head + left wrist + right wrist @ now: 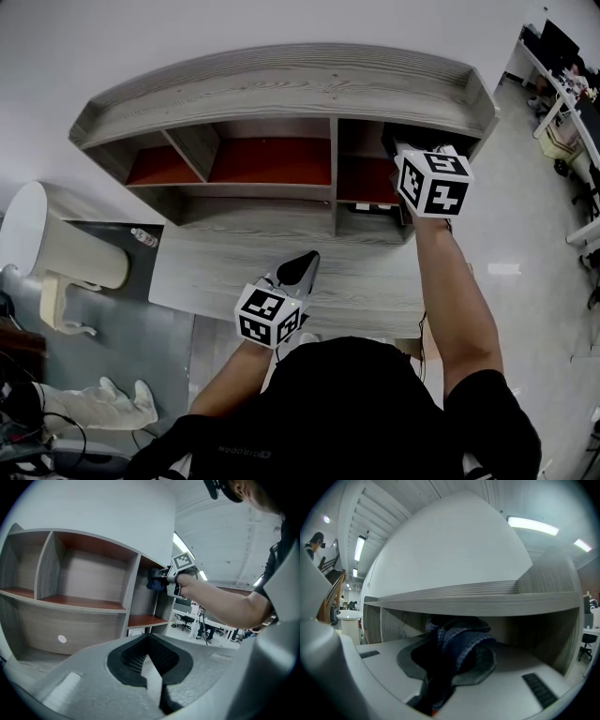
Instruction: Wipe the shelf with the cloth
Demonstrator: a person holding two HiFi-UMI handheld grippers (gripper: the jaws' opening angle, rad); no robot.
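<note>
A person working with two hand-held grippers reaches the right claw [452, 656] into the upper right compartment [417, 139] of a grey wood-grain shelf [281, 84] that stands along the back edge of a worktop [216, 267]. The claw is clamped on a dark blue cloth [461, 639], which bulges out in folds between and above the pads. The bundle sits just under the shelf's top board [487, 603], close to the right end wall; whether the cloth touches the wood cannot be told. Seen from the left gripper view, the cloth [154, 581] shows as a dark lump at the mouth of that compartment, above a red-brown board [146, 619].

The left claw [304, 266] hangs over the front edge of the worktop, well apart from the shelf, pointing toward it. Its dark pads are pressed together with nothing between them. The person's right arm [459, 291] is stretched out across the worktop's right side. The other compartments, several with red-brown floors, stand open to the camera.
</note>
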